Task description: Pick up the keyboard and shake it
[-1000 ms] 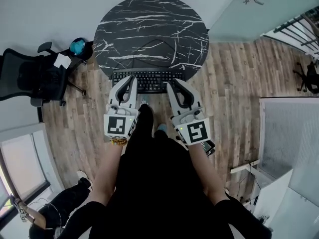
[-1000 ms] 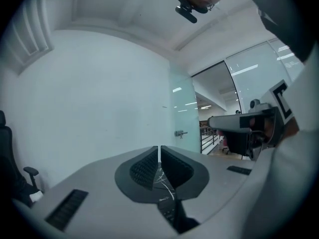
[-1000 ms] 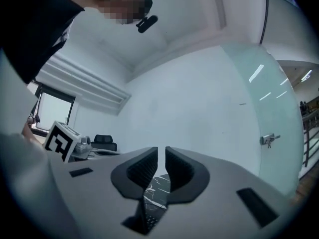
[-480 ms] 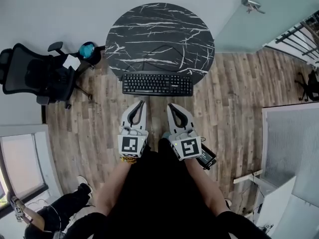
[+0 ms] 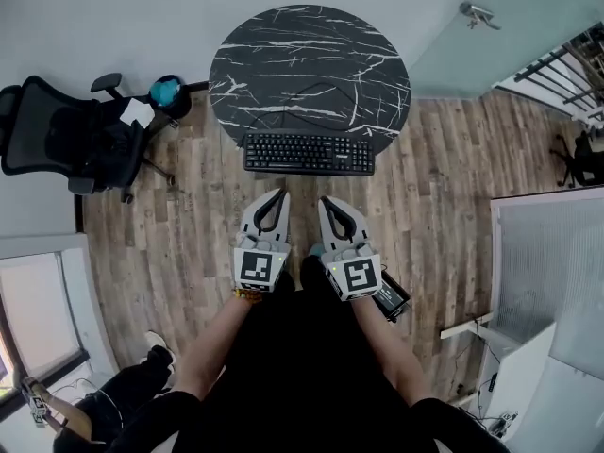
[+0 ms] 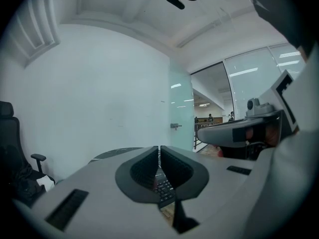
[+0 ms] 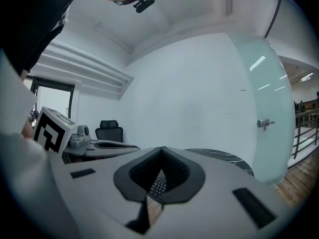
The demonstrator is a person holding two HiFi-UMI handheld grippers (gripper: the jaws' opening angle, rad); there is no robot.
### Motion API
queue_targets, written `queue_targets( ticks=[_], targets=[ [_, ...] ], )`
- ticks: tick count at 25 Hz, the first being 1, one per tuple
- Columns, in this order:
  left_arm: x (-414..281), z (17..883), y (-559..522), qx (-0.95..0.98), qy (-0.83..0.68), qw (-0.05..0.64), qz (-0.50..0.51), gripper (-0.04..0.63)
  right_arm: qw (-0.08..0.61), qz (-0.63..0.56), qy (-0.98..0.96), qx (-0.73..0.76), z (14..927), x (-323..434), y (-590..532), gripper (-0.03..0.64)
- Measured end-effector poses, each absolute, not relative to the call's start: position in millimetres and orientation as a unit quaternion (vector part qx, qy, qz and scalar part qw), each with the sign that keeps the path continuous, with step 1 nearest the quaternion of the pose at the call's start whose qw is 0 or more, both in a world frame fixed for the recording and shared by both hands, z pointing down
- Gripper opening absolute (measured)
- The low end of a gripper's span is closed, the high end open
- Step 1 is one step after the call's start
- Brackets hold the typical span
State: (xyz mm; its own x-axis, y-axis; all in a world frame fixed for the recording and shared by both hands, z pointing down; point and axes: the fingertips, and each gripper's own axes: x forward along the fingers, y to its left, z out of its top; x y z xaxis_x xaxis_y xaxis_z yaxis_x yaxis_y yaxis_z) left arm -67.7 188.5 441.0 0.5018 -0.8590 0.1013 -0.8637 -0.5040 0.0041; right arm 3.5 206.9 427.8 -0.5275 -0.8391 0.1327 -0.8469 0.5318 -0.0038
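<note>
A black keyboard (image 5: 309, 153) lies flat at the near edge of the round black marble table (image 5: 311, 59), its cable looping over the top. Both grippers hover over the wooden floor, short of the keyboard and apart from it. My left gripper (image 5: 281, 193) is shut with nothing in it, and so is my right gripper (image 5: 325, 199). In the left gripper view the shut jaws (image 6: 159, 147) point at the table, and keyboard keys (image 6: 164, 188) show below them. The right gripper view shows its shut tips (image 7: 161, 148) with keys (image 7: 158, 187) beneath.
A black office chair (image 5: 66, 140) stands left of the table, with a blue object (image 5: 165, 92) and a white sheet (image 5: 138, 112) by it. A dark device (image 5: 392, 297) lies on the floor at my right. A glass door (image 5: 477, 12) is behind on the right.
Both grippers have drawn back from the keyboard's near edge toward my body. The keyboard stays on the table.
</note>
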Motion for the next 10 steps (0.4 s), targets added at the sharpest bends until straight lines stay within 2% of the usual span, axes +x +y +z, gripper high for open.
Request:
queue_targets(
  ticks=[10],
  targets=[
    [-72,444,183,0.868,-0.493,0.035,0.045,0.025,0.061,0.05,-0.883,0.463,432,-3,196,0.028]
  ],
)
